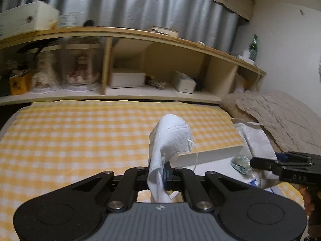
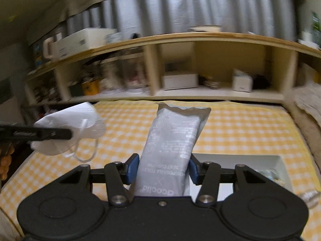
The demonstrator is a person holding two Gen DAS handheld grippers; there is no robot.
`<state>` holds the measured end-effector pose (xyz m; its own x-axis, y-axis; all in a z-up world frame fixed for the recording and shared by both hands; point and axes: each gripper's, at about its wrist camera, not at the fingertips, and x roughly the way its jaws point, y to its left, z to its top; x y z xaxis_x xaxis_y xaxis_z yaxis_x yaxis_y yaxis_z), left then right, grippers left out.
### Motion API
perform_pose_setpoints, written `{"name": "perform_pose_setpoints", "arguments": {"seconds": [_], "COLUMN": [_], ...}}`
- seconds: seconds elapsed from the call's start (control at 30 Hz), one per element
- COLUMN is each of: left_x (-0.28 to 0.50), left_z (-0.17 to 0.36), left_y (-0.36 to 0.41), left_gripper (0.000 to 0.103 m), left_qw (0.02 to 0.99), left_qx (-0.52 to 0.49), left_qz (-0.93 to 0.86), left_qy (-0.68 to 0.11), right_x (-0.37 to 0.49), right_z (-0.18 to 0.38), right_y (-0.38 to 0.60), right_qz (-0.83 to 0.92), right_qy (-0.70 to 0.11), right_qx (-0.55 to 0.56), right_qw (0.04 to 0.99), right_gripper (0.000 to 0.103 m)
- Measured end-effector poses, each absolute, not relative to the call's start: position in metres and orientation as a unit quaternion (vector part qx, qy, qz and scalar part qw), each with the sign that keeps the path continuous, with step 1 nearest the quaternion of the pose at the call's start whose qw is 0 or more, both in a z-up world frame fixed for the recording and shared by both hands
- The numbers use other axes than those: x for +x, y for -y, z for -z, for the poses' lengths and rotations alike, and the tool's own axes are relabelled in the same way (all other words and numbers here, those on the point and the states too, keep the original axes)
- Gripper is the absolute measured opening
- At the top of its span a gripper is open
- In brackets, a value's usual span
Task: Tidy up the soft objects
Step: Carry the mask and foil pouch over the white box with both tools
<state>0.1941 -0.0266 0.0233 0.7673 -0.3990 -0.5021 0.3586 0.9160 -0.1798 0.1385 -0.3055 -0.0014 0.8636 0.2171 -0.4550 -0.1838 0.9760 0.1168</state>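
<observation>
Your left gripper pinches a white face mask between its closed fingers; the mask rises above the fingertips, folded over, with an ear loop hanging at its right side. Your right gripper clamps a grey packet of disposable toilet seat cushions between its blue pads, the packet standing up and tilting slightly right. Both are held above the bed, which carries a yellow checked cover. Seen from the right wrist, the mask is held off to the left. A white box lies on the cover below and to the right of the packet; its contents are too blurred to name. A wooden shelf unit runs along the head of the bed, and a beige blanket lies at the right.
</observation>
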Motion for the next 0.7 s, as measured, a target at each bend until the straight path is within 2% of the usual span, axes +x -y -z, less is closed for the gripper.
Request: {"name": "perform_pose_setpoints", "arguments": {"seconds": [0.5, 0.7], "left_x": [0.238, 0.249], "left_z": [-0.009, 0.017], "left_y": [0.14, 0.192], "left_gripper": [0.007, 0.007], "left_qw": [0.916, 0.906], "left_qx": [-0.001, 0.065], "left_qz": [0.284, 0.303], "left_qy": [-0.285, -0.288], "right_x": [0.153, 0.161], "right_z": [0.028, 0.039], "right_y": [0.387, 0.414], "right_qz": [-0.025, 0.003], "right_qy": [-0.259, -0.266], "right_qx": [0.123, 0.159], "right_qw": [0.958, 0.951], "right_gripper": [0.052, 0.052]}}
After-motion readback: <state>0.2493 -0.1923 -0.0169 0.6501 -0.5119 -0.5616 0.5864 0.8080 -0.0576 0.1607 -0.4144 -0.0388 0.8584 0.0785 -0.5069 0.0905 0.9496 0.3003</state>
